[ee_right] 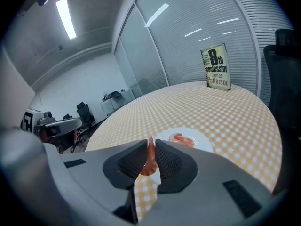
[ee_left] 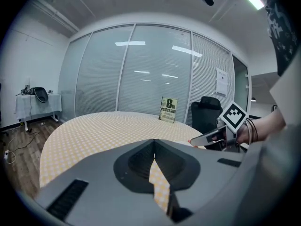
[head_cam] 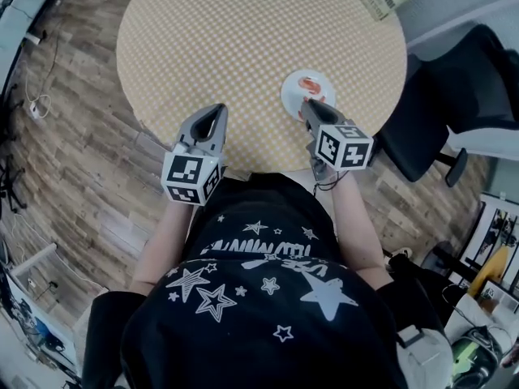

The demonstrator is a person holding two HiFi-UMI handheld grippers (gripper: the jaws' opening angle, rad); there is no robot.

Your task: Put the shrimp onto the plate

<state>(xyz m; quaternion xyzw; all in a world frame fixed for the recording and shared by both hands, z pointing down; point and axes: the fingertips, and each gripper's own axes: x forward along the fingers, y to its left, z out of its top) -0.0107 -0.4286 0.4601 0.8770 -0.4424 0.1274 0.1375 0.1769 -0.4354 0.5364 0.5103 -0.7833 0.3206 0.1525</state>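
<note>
Right tool [ee_right: 149, 144] gripping shrimp [ee_right: 150, 163], book [ee_right: 216, 67] reading "8th confession"

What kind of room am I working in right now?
Most likely an office meeting room: a glass wall with blinds behind it, a black office chair, and a round table with a checked cloth.

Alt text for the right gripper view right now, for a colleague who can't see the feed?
The right gripper is shut on a shrimp, with a white plate holding another shrimp just beyond on the checked table. A book stands upright at the far edge.
</note>
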